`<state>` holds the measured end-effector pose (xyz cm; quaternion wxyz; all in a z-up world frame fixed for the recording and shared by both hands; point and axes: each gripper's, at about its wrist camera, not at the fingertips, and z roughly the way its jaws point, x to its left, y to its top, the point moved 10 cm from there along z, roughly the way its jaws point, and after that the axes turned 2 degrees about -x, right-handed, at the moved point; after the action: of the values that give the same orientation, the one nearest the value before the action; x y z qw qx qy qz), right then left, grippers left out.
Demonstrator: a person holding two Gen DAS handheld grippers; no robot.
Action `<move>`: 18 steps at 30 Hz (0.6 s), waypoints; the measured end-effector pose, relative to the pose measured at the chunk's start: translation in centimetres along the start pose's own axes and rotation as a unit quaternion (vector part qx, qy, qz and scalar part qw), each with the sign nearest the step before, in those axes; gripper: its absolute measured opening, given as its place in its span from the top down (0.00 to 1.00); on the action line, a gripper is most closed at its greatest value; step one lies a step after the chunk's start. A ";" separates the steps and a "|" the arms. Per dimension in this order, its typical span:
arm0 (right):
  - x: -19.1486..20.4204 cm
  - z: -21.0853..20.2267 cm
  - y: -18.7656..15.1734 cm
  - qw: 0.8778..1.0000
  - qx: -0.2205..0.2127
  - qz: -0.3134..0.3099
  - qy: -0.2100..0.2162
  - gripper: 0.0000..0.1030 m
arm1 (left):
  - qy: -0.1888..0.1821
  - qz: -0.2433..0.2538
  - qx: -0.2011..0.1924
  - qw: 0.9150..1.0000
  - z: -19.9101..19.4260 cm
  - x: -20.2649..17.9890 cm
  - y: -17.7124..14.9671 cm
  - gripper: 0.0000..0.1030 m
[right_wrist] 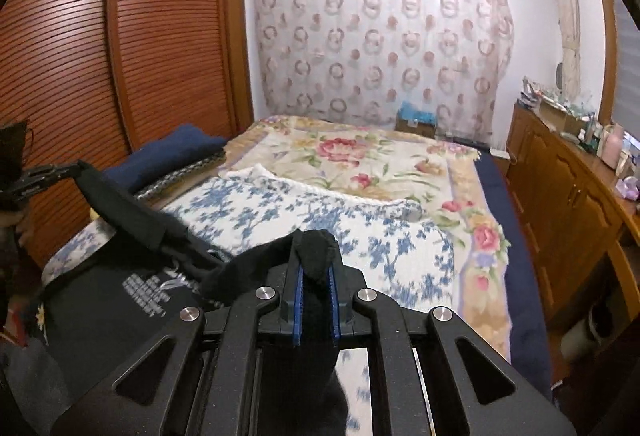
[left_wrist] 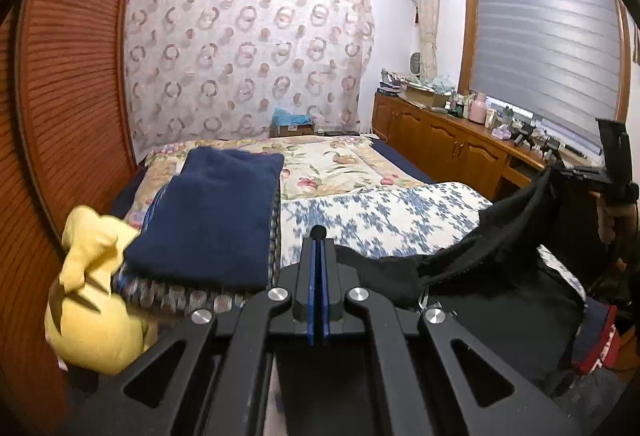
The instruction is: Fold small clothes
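Both grippers clamped on the black garment (right_wrist: 100,316), lifted over the bed (right_wrist: 360,156). Left gripper (left_wrist: 319,236) jaws pinched fully, right gripper (right_wrist: 316,256) bunching cloth. Could slip free if tugged apart.

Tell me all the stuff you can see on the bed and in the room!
black garment: one, black, held up over the bed's near end
blue floral cloth: one, white-blue, on bed
flowered blanket: one, cream-pink, covering bed
navy folded clothes: one stack, left side
plush toy: one, yellow, beside stack
wardrobe: one, brown, left
cabinet: one, brown, under window
left gripper: shut on black garment
right gripper: shut on black garment
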<state>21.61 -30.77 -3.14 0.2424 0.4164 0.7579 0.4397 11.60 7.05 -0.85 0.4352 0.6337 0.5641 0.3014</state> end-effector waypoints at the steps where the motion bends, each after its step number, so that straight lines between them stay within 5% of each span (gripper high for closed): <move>1: 0.2 -0.4 -0.4 1.000 0.002 0.000 -0.001 0.93 | -0.002 -0.005 -0.001 1.000 -0.5 0.1 -0.5 1.00; 18: 1.6 -6.1 -8.1 0.998 0.058 0.012 -0.024 0.93 | 0.028 -0.030 0.023 0.999 -5.5 1.3 -6.1 1.00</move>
<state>12.88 -34.38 -7.13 0.2308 0.4488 0.7712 0.3879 4.27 9.35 -4.01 0.4135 0.6174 0.6017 0.2930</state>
